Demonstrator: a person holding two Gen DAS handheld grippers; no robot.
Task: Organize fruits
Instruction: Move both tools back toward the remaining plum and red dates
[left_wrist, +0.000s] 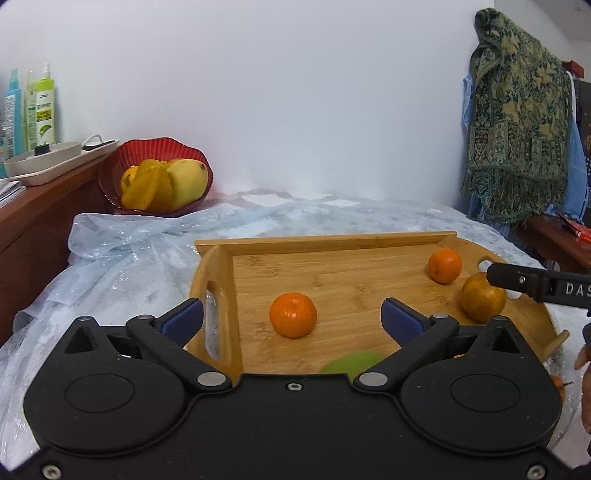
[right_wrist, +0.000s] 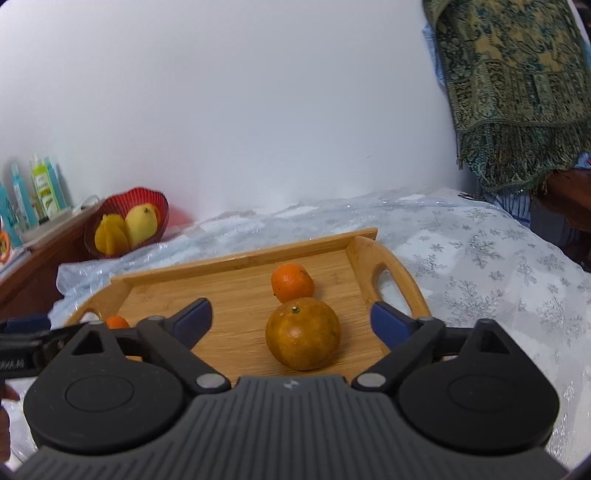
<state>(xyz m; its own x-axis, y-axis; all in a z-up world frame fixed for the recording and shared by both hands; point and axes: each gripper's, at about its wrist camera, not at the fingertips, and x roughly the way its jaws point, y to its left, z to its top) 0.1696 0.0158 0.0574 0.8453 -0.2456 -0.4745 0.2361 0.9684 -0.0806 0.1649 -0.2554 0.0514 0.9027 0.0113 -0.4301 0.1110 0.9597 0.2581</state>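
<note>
A wooden tray (left_wrist: 332, 243) (right_wrist: 236, 266) lies on the bed. In the left wrist view a bright orange (left_wrist: 293, 314) sits between the open fingers of my left gripper (left_wrist: 291, 319), untouched; a small orange (left_wrist: 445, 265), a darker large orange (left_wrist: 480, 298) and a green fruit (left_wrist: 352, 362), partly hidden by the gripper body, are also on the tray. In the right wrist view my right gripper (right_wrist: 291, 319) is open around the large dull orange (right_wrist: 303, 334), with a small orange (right_wrist: 292, 282) behind it and another orange (right_wrist: 117, 322) at left.
A red bowl (left_wrist: 155, 177) (right_wrist: 127, 221) with mangoes and a starfruit stands at the back left by a wooden cabinet (left_wrist: 40, 218) with bottles. A patterned cloth (left_wrist: 517, 122) hangs at the right. A pale blue snowflake cover (right_wrist: 480, 266) covers the bed.
</note>
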